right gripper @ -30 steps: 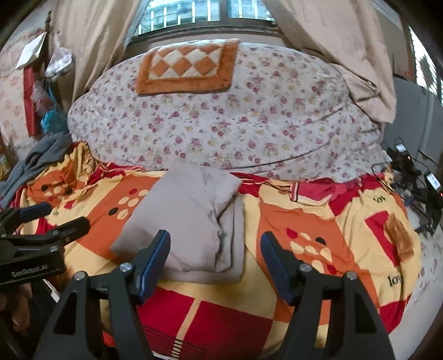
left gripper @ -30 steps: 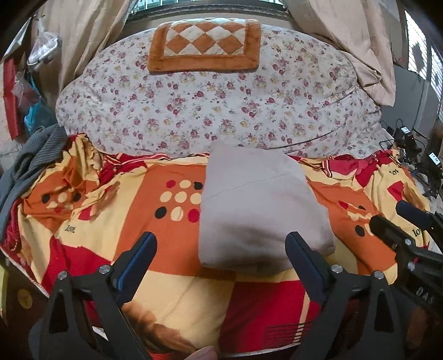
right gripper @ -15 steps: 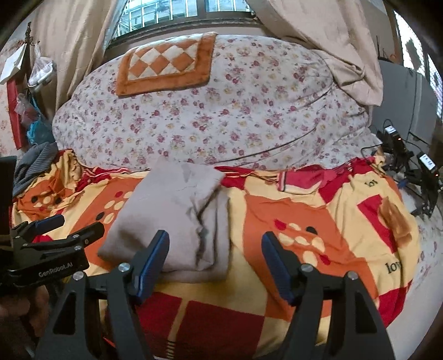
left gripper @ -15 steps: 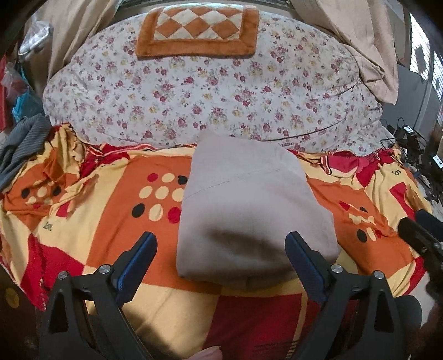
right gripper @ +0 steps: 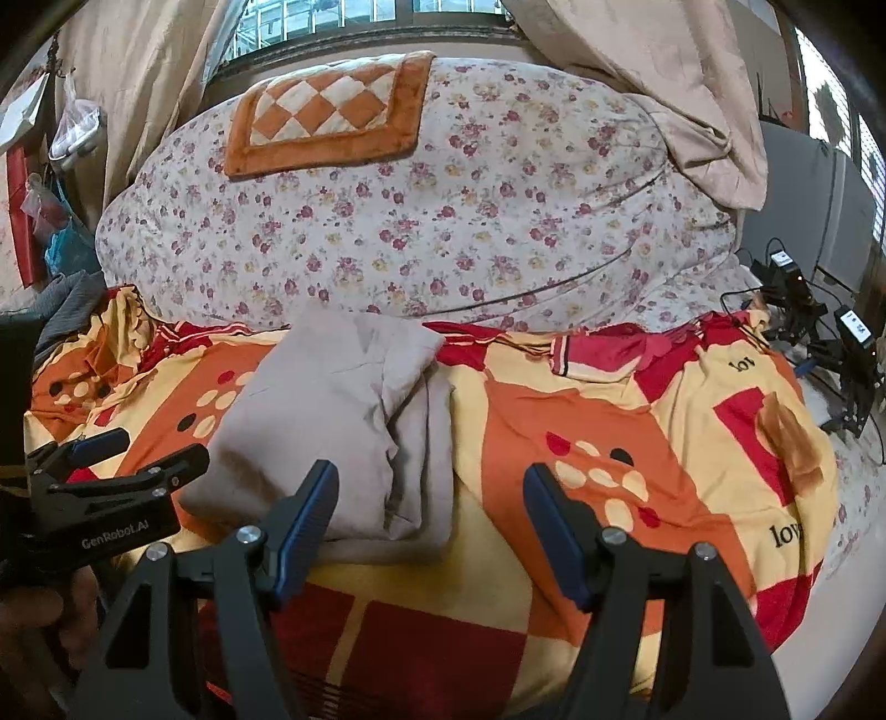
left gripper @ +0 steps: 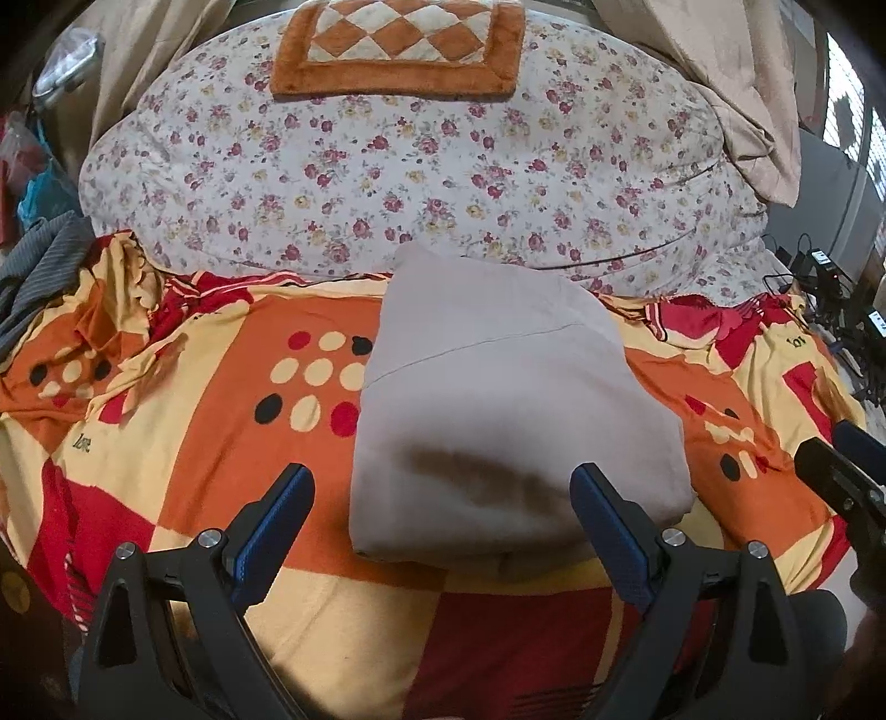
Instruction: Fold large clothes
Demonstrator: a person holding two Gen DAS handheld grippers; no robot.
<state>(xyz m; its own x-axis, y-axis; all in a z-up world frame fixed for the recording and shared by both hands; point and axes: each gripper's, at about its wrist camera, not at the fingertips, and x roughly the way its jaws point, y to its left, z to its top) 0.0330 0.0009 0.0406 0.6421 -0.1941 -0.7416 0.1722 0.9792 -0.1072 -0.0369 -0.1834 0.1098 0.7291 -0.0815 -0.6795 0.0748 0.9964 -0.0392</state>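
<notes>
Lying folded on the bed's patterned blanket [left gripper: 183,443], the grey garment [left gripper: 498,415] sits just ahead of the left gripper [left gripper: 443,520], whose jaws stand released and spread wide with nothing pinched between them. From the left wrist view the garment's near folded edge falls between the two blue pads [left gripper: 277,531], closer to the right-hand one, and I cannot tell whether that pad touches the cloth. From the right wrist view the right gripper [right gripper: 432,520] also has its jaws released and apart; the garment [right gripper: 332,432] lies ahead and to the left, its near right corner reaching just past the left pad, while bare blanket shows between the jaws.

The garment is a compact rectangle, with stacked layers showing along its right side in the right wrist view. To its left the blanket lies flat with a dotted patch, and farther left it bunches up near the bed's left edge beside a striped grey cloth [left gripper: 39,271]. To the garment's right the blanket runs open and mostly flat toward the bed's right edge.

Behind the garment, touching its far edge, rises a bulky floral quilt [left gripper: 415,166] with an orange checked mat [left gripper: 398,50] resting on top. Beige curtains [right gripper: 138,83] hang at a window behind. Off the bed's right edge sit black devices with cables [right gripper: 803,310].
</notes>
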